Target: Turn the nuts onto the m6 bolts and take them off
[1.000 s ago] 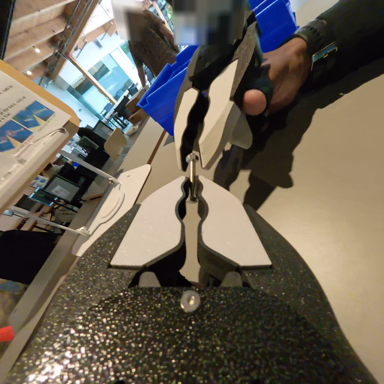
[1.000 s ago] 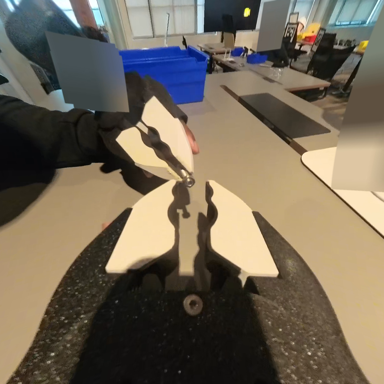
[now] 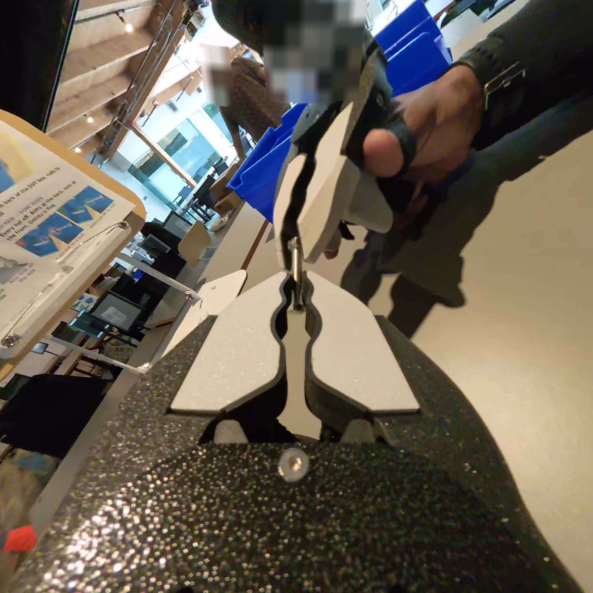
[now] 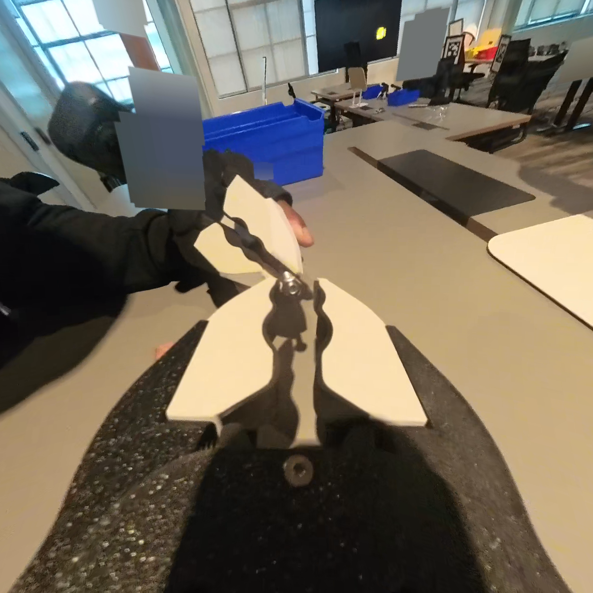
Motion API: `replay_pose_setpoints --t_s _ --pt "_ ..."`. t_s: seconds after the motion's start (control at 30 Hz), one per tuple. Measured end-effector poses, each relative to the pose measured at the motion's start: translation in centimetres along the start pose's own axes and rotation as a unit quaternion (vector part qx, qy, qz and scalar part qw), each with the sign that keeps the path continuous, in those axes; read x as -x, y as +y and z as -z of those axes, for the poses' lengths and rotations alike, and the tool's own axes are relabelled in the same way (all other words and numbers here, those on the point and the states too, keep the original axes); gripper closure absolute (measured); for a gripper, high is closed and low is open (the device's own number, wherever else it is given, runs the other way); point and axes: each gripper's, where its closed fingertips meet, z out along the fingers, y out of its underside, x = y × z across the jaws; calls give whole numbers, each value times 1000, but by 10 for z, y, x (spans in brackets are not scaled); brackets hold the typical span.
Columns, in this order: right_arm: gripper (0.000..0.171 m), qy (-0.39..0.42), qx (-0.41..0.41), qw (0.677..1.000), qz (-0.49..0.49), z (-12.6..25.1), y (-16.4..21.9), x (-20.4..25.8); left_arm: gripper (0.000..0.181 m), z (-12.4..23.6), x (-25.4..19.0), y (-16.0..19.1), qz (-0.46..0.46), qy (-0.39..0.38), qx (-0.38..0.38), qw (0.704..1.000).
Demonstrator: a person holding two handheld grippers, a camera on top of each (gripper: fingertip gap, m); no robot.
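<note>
Steel bolt [image 3: 295, 276] is held in the air above the grey bench [image 3: 529, 321], spanning both tools: the left hand-held gripper [image 3: 296, 290] pinches its threaded end, while the right hand-held gripper [image 4: 303, 282] clamps the head end, apparently so one can twist against the other. Whether a nut sits there, I cannot tell.

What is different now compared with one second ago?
Very little. The far end of the small silver steel bolt sits slightly deeper between the tips of the right tool, and that tool has tipped a little. Nothing was taken or released. The left tool grips the bolt shank as before.
</note>
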Motion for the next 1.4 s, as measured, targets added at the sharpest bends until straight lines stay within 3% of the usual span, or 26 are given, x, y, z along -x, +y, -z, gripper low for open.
replay_pose_setpoints --t_s 0.07,0.27,0.33,0.5,0.73,0.83,0.97,1.1,1.17,1.3,1.4 --pt "161 -3 9 999 37 -1 3 4 176 1 -2 -2 20 13 -9 1000" --pt "161 17 3 968 248 4 6 17 176 6 -18 -12 113 103 -43 987" --pt "161 33 9 960 276 4 8 15 176 6 -18 -10 114 106 -38 987" --pt "140 24 19 987 159 4 6 6 176 8 -1 -11 84 44 -47 994" --pt "145 -23 0 1000 5 2 -3 7 176 4 -2 -3 19 19 -13 1000" --pt "160 -12 27 999 41 -1 4 7 176 3 -5 -1 27 33 -9 999" --pt "161 -4 38 988 151 0 8 15 176 8 -16 -5 125 107 -28 986" --pt "161 22 23 955 296 -1 7 25 176 17 -22 -12 197 174 -44 964" --pt "160 32 19 960 279 -1 5 22 176 16 -19 -11 184 156 -45 970" --pt "140 1 24 989 148 0 4 15 176 13 -8 -5 121 94 -35 988" --pt "139 -28 14 998 57 0 1 14 176 12 -7 -2 83 77 -26 993"
